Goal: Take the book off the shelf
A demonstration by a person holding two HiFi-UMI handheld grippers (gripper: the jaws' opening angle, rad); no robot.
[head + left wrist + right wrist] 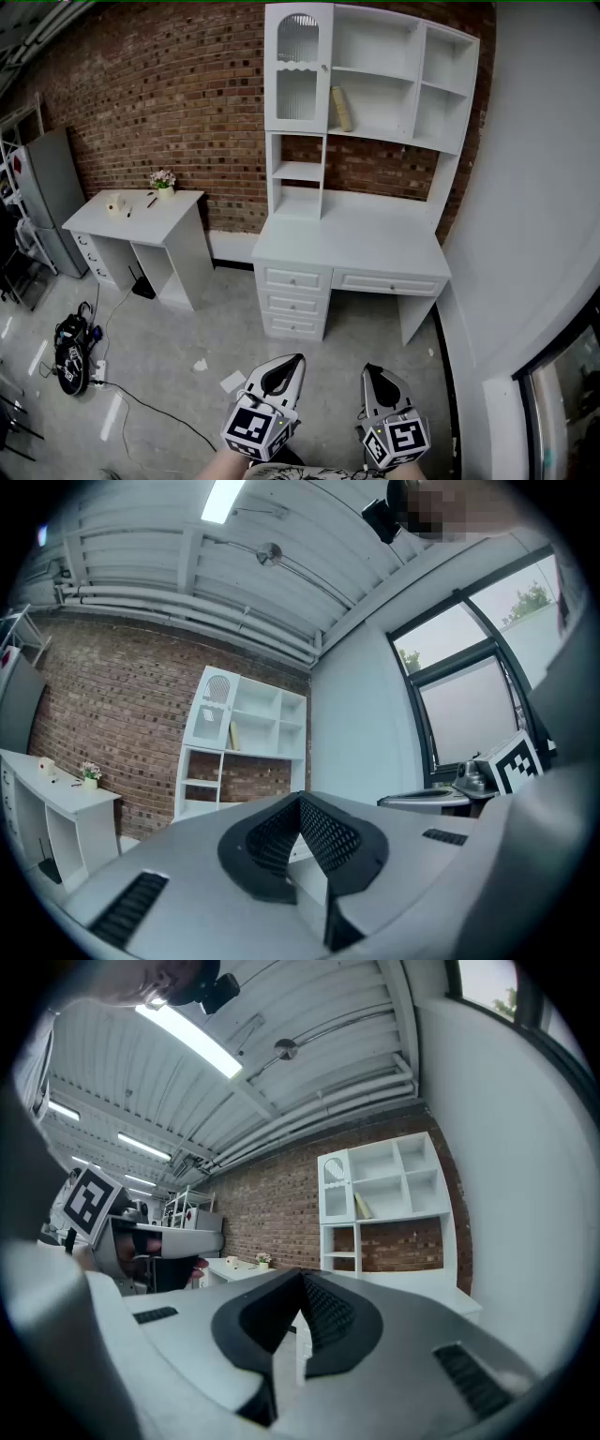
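Observation:
A beige book (341, 108) leans on the middle shelf of the white hutch (375, 84), which stands on a white desk (352, 248) against the brick wall. The same book (233, 734) shows small and far off in the left gripper view, and the book (362, 1207) appears likewise in the right gripper view. My left gripper (298, 359) and right gripper (368, 369) sit side by side at the bottom of the head view, well short of the desk and pointing level toward it. Both have their jaws together at the tips, with nothing between them.
A smaller white table (136, 211) with a flower pot (164, 181) stands left of the desk. A grey cabinet (47, 187) is at far left. A black bag (72, 344) and cables lie on the floor. A white wall (534, 234) with a window runs along the right.

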